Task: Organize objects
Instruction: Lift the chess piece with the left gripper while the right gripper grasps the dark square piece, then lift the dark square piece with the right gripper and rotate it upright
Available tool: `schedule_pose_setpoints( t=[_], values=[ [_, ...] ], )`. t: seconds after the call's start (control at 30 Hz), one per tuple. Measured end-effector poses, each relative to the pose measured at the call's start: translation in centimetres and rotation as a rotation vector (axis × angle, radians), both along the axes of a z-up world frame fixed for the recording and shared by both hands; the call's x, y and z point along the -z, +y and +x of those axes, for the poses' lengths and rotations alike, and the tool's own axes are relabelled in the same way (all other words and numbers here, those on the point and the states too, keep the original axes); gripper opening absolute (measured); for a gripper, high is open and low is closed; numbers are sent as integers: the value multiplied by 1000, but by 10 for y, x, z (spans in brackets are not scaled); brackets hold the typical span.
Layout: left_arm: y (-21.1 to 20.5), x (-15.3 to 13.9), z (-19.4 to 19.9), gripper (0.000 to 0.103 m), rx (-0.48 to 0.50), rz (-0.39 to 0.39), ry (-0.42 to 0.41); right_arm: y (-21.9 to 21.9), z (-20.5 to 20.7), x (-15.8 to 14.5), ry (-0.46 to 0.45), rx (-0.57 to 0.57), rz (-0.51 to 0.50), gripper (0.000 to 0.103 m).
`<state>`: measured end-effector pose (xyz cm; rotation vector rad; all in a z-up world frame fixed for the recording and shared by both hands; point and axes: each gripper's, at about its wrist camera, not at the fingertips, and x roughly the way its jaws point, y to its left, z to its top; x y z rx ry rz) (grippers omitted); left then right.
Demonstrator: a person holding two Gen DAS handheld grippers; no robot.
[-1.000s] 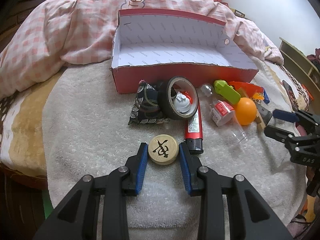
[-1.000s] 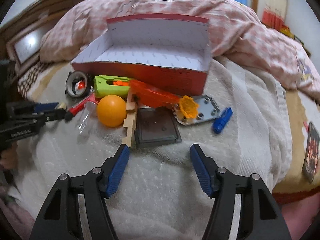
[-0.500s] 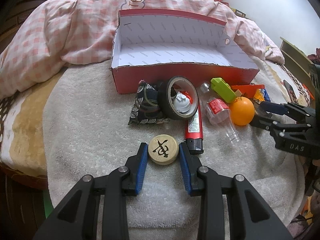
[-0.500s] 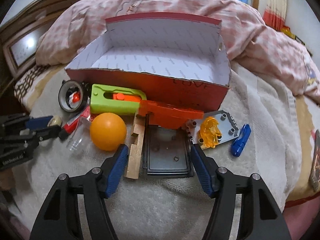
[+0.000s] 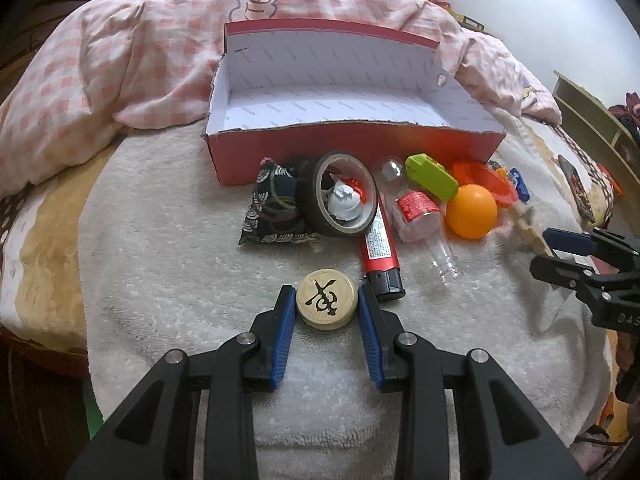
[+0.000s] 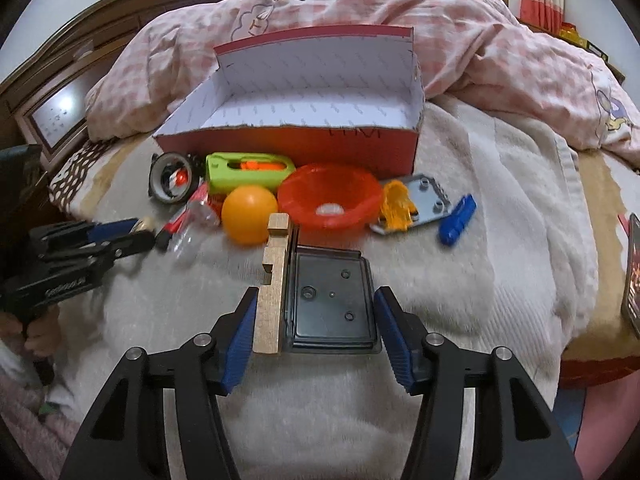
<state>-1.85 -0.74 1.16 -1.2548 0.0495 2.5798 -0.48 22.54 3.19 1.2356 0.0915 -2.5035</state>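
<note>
Left claw [image 5: 326, 312]: blue pads pressed on either side of the round wooden chess piece [image 5: 326, 304], lower centre of the left wrist view, the piece flat on the white towel [image 5: 168, 248]. Clamped.

Right claw [image 6: 314, 328]: jaws apart and closing. Between them, lower centre of the right wrist view, lie two things side by side: the notched wooden block [image 6: 274, 284] against the left pad, and the dark plastic tray [image 6: 330, 300] to its right. The right pad looks just clear of the tray edge; contact cannot be confirmed.

Key relation: the block's long axis runs away from the claw, toward the top of the frame, parallel to the fingers. A squeeze would likely catch block and tray together. The red box [image 6: 288, 144], open and empty, sits beyond, upper centre in both views. The right claw is nearer the block; the left is well apart from it.

Count, one each: orange ball [image 6: 249, 214], red bowl [image 6: 330, 194], green toy [image 6: 248, 170], tape roll [image 5: 344, 200], red lighter [image 5: 380, 248], blue clip [image 6: 458, 220], patterned pouch [image 5: 272, 216], small clear bottle [image 5: 416, 212].
</note>
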Motion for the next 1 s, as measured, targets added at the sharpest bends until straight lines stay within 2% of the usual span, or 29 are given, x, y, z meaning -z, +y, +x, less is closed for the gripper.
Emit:
schedule_pose_setpoints(
  t=[0.27, 0.37, 0.5, 0.73, 1.0],
  values=[
    [3, 1, -2, 31, -6, -18, 12, -15, -6, 14, 31, 34, 98, 63],
    [4, 1, -2, 31, -10, -22, 15, -17, -6, 16, 43, 40, 103, 64],
    [5, 0, 1, 31, -5, -27, 22, -10, -7, 14, 38, 51, 55, 63],
    [3, -11, 8, 31, 2, 17, 26, -3, 1, 5, 25, 50, -39, 62],
    [10, -26, 14, 31, 22, 48, 54, -5, 18, -20, 97, 18, -98, 62]
  ],
)
